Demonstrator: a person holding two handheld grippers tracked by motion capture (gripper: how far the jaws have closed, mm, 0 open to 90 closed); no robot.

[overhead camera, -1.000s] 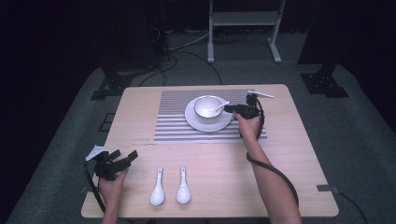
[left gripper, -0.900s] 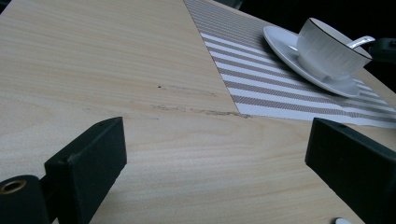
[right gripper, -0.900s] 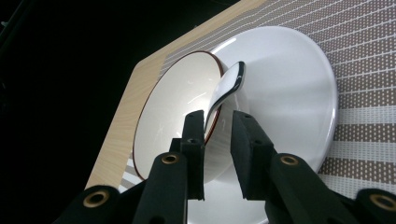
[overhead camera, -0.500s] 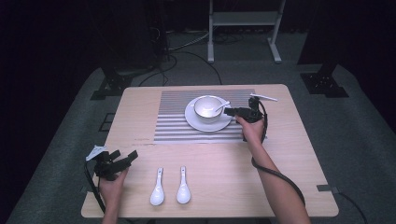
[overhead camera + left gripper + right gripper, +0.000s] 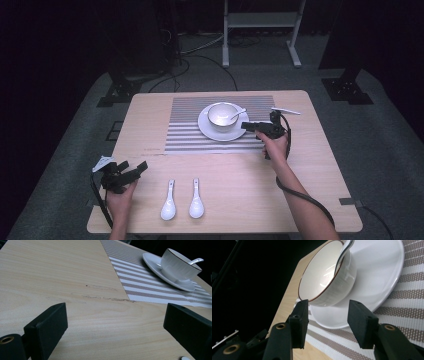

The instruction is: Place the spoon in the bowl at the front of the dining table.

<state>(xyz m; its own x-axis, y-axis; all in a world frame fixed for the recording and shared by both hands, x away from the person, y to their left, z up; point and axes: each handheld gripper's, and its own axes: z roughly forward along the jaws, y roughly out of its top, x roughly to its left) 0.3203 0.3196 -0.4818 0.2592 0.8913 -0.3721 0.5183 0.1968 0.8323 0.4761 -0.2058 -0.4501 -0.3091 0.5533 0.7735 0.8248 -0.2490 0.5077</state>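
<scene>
Over on the far right, the right gripper (image 5: 250, 126) hangs just beside the saucer (image 5: 206, 128), jaws apart and empty, facing the bowl (image 5: 325, 282) with a spoon (image 5: 342, 255) in it. Near left, the left gripper (image 5: 131, 170) rests with jaws wide apart, beside two white spoons (image 5: 182, 201).

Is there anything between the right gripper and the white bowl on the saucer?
Nothing visible. The right gripper is open beside the white saucer's rim, its jaws pointing at the white ribbed bowl. Between them lies bare saucer and striped placemat. The metal spoon rests inside the bowl.
</scene>
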